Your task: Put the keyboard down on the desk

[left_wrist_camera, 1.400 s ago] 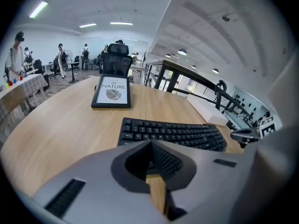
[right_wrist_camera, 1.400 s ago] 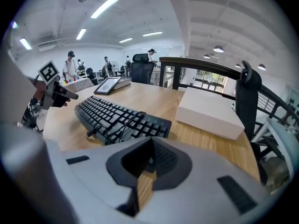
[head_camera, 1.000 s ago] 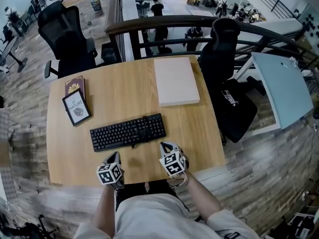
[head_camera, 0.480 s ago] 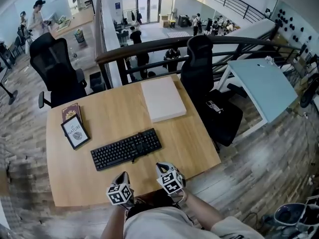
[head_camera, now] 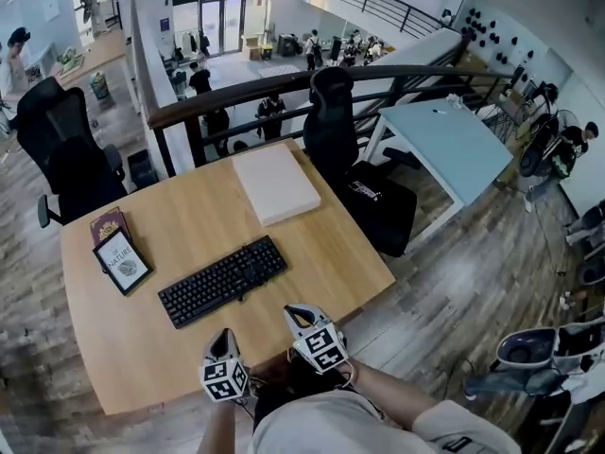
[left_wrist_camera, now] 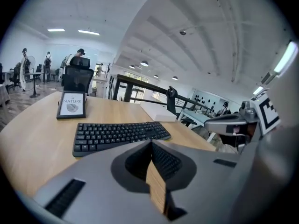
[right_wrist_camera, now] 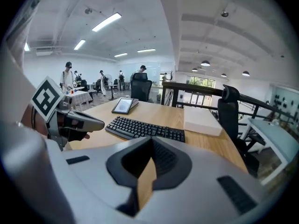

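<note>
Left tongs (head_camera: pixel 219 337) and right tongs (head_camera: pixel 295 312) closed, empty, angled downward, short of keyboard (head_camera: pixel 223 279)

Counted one keyboard (head_camera: pixel 222 280), black. Counted one flat white box (head_camera: pixel 275 183). Found one framed card (head_camera: pixel 122 261) and one maroon book (head_camera: pixel 106 225) lying partly under it. Tallied two grippers: the left hand-held gripper (head_camera: pixel 223 340) and the right hand-held gripper (head_camera: pixel 301 317). Noted two black office chairs: the left chair (head_camera: pixel 61 154) and the right chair (head_camera: pixel 331 126). Made out two benches: one wooden bench (head_camera: pixel 123 339) and one pale blue bench (head_camera: pixel 454 145). Left the far-off people uncounted, being too small to tally.
</note>
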